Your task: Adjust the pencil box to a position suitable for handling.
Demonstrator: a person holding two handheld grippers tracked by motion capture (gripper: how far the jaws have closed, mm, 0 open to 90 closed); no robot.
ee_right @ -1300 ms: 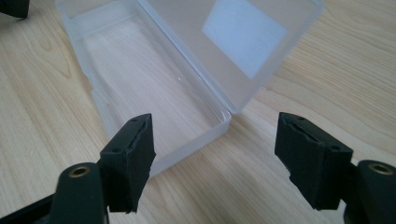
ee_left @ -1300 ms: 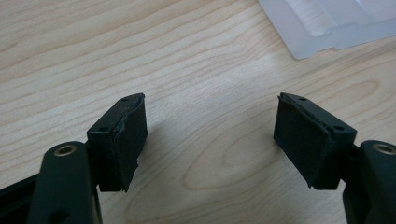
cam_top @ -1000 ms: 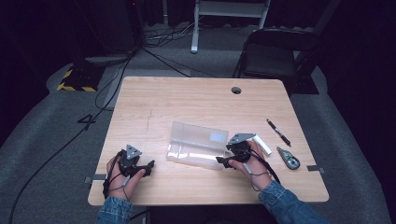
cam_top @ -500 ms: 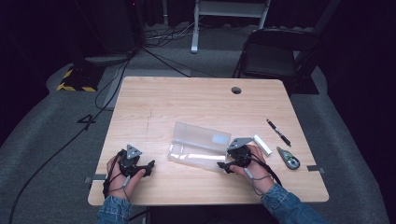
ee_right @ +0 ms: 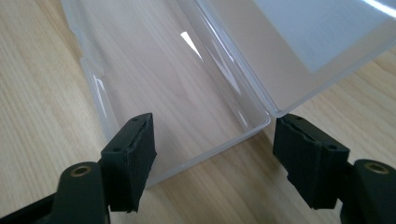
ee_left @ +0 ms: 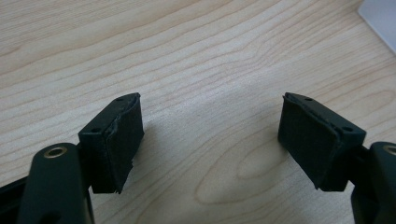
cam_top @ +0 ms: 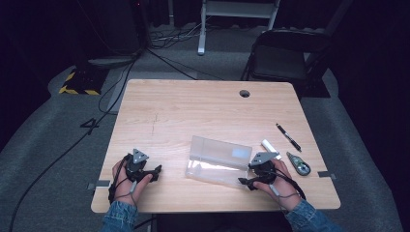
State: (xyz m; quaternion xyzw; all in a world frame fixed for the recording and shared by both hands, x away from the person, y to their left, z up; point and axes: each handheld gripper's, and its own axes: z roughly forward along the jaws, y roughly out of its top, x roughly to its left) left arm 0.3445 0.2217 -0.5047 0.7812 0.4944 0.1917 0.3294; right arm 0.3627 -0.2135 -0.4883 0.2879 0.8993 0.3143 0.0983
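The clear plastic case (cam_top: pixel 218 160) lies open on the table (cam_top: pixel 193 111), in the near-right part of the top, its lid raised toward the far side. The right gripper (cam_top: pixel 247 182) sits at the case's right end – jaws apart, holding nothing. In the right gripper view the near corner of the case's tray (ee_right: pixel 187 107) lies between the two spread jaws, and the hinge line runs toward the right jaw; whether either pad touches the plastic cannot be told. The left gripper (cam_top: pixel 155 172) rests on the bare table near the front-left edge, well apart from the case – its jaws are also spread, with only wood grain between them. To the right of the case lie a white marker (cam_top: pixel 270 149), a black pen (cam_top: pixel 288 137) and a small grey tool (cam_top: pixel 299 163)
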